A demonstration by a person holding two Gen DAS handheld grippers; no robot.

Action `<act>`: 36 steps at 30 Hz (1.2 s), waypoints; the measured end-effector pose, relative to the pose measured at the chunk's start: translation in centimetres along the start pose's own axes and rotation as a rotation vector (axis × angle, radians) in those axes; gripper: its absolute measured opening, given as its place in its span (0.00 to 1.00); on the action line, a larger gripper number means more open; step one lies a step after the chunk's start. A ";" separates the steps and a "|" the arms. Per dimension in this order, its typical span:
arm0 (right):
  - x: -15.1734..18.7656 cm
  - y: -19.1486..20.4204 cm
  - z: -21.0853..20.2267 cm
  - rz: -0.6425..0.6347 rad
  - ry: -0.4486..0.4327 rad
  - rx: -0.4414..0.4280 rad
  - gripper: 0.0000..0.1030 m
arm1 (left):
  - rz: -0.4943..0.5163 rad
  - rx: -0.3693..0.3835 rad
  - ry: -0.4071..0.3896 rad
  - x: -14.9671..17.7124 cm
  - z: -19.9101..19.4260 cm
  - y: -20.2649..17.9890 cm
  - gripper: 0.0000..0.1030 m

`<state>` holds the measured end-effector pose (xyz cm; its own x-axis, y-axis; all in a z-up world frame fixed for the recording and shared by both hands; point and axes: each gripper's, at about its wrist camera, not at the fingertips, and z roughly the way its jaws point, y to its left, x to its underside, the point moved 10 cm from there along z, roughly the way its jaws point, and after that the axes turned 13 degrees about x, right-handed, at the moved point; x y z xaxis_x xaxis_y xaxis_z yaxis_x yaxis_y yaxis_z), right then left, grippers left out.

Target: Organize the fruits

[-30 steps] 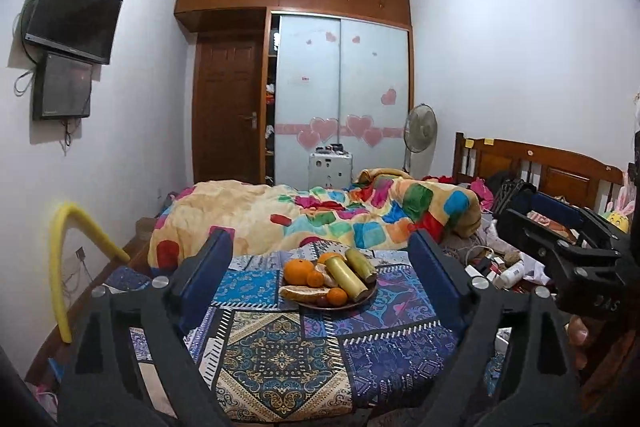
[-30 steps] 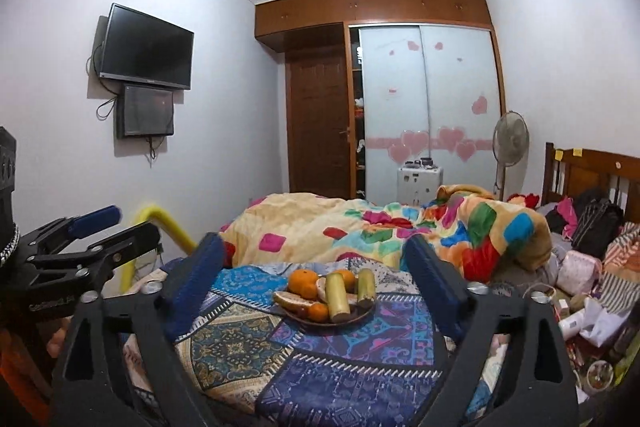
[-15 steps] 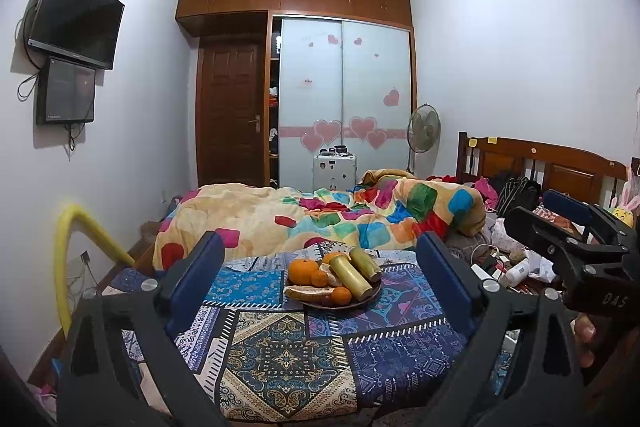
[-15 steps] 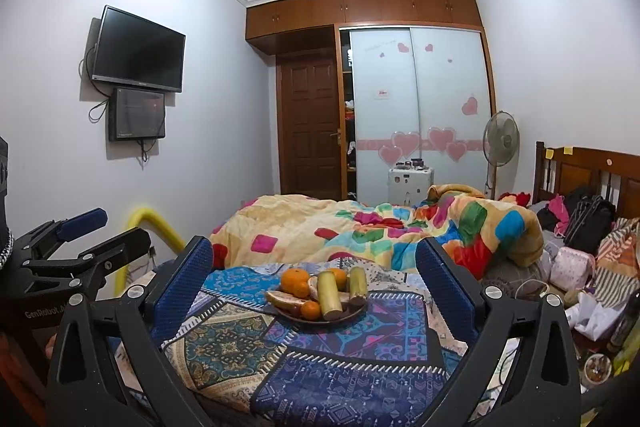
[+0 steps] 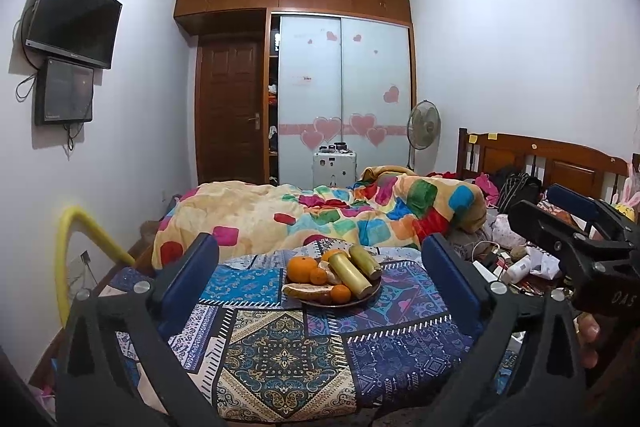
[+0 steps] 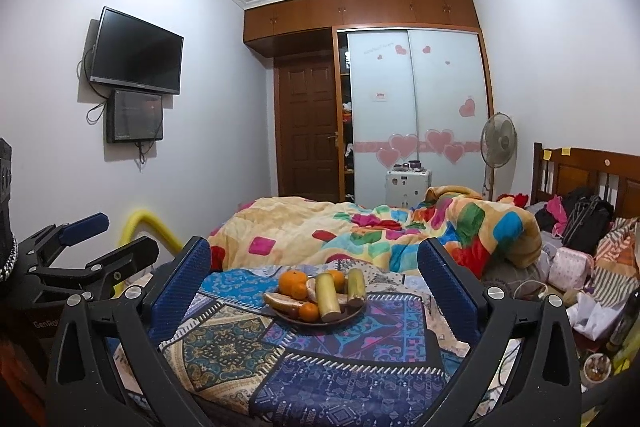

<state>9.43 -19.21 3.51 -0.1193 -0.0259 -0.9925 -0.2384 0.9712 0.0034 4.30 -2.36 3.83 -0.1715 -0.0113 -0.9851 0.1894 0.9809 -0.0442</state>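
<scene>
A dark plate (image 5: 362,299) (image 6: 352,314) of fruit sits on a patterned blue cloth (image 5: 280,347) (image 6: 320,367). It holds several oranges (image 5: 301,268) (image 6: 292,283), two yellow-green cane pieces (image 5: 352,274) (image 6: 328,297) and a banana (image 5: 306,291) (image 6: 282,301). My left gripper (image 5: 320,275) is open and empty, held short of the plate. My right gripper (image 6: 314,281) is open and empty, also short of the plate. Each gripper shows at the edge of the other's view, the right one (image 5: 580,247) and the left one (image 6: 92,255).
A bed with a colourful patchwork quilt (image 5: 320,215) lies behind the cloth. A yellow foam-covered rail (image 5: 80,231) stands at the left. Clutter of bags and bottles (image 6: 580,267) fills the right side by the wooden headboard (image 5: 540,159). A fan (image 5: 423,121) stands by the wardrobe.
Both grippers have tilted up slightly and drawn a little nearer, so the plate sits lower between the fingers. Both stayed open.
</scene>
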 end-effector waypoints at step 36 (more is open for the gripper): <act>-0.2 0.1 -0.3 0.007 -0.013 -0.001 1.00 | -0.008 0.042 0.001 -0.2 0.3 -0.8 1.00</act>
<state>9.10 -19.17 3.76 -0.1086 -0.0162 -0.9940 -0.2391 0.9710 0.0103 4.50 -3.21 4.03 -0.1737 -0.0194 -0.9846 0.2287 0.9717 -0.0595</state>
